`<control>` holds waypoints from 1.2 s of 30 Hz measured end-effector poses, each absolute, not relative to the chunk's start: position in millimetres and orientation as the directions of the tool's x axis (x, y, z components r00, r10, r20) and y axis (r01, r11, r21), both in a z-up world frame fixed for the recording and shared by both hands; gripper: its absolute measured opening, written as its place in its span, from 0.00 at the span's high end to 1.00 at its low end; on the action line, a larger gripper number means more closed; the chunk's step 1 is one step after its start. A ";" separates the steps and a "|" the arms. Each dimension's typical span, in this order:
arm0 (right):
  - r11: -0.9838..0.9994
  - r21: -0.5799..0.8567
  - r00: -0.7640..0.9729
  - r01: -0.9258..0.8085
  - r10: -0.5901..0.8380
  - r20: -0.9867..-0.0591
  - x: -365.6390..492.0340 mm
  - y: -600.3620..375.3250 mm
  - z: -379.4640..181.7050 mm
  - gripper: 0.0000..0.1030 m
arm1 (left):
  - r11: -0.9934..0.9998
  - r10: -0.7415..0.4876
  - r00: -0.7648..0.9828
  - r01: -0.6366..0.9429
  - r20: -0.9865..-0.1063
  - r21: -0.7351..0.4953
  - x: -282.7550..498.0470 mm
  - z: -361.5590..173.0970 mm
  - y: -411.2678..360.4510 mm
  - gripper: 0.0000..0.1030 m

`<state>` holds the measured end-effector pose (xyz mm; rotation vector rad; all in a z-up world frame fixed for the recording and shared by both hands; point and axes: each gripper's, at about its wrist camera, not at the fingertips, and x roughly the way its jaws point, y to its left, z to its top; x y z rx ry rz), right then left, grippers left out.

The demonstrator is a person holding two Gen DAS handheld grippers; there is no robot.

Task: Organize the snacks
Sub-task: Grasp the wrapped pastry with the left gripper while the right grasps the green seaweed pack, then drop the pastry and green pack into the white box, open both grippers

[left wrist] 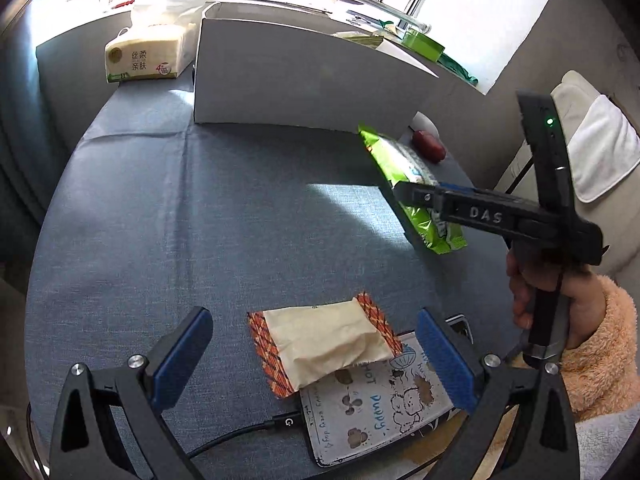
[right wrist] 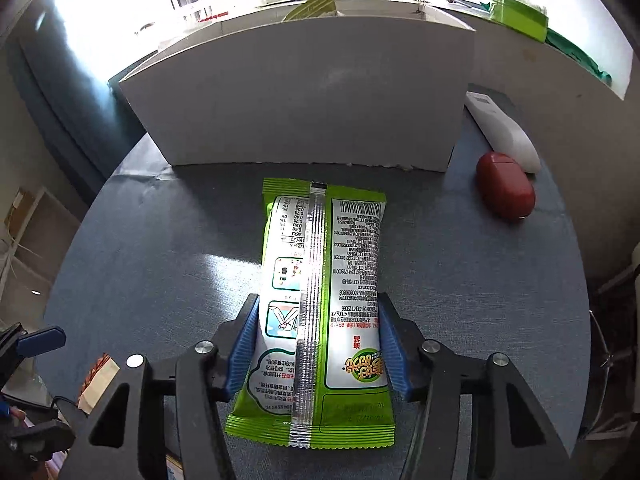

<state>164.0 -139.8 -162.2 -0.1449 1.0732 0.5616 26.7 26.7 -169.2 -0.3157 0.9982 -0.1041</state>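
A blue-cloth counter [left wrist: 200, 208] below a sunlit windowsill carries one white box [right wrist: 304, 96], the landmark here. In front of it, the right gripper [right wrist: 318, 344] has its jaws closed on one green snack pack [right wrist: 320, 280], held above the cloth. Nearer than the box, one beige packet [left wrist: 324, 344] lies between the left gripper's [left wrist: 316, 356] wide jaws, overlapping one phone [left wrist: 380, 404]. Right of the box: one red case [right wrist: 506, 186], one white remote [right wrist: 504, 132]. Left of it: one tissue pack [left wrist: 148, 54].
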 end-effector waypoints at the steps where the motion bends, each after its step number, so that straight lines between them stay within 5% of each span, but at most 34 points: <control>1: 0.849 0.168 0.356 -0.501 0.380 -0.854 162.7 -144.1 -156.2 0.42 | 0.952 -0.226 0.531 -0.057 -0.817 -0.300 28.1 -171.0 23.7 0.00; 12: 0.839 0.208 0.394 -0.503 0.437 -0.809 137.7 -172.1 -122.1 0.41 | 0.969 -0.172 0.419 -0.090 -0.892 -0.230 51.0 -191.1 6.0 0.03; 15: 0.835 0.208 0.389 -0.509 0.439 -0.810 136.5 -170.7 -124.5 0.41 | 0.976 -0.156 0.435 -0.070 -0.887 -0.206 56.1 -185.2 2.6 0.29; 18: 0.827 0.229 0.377 -0.513 0.457 -0.805 134.7 -171.9 -126.6 0.41 | 0.969 -0.187 0.450 -0.062 -0.873 -0.240 55.1 -179.7 6.5 0.38; 29: 0.803 0.225 0.419 -0.552 0.501 -0.758 143.8 -164.6 -96.9 0.41 | 0.951 -0.241 0.678 0.021 -0.695 -0.309 69.0 -101.1 36.6 0.39; 36: 0.793 0.171 0.509 -0.585 0.523 -0.683 173.8 -146.4 -42.0 0.41 | 0.968 -0.201 0.787 0.068 -0.583 -0.242 125.4 -33.5 58.8 0.39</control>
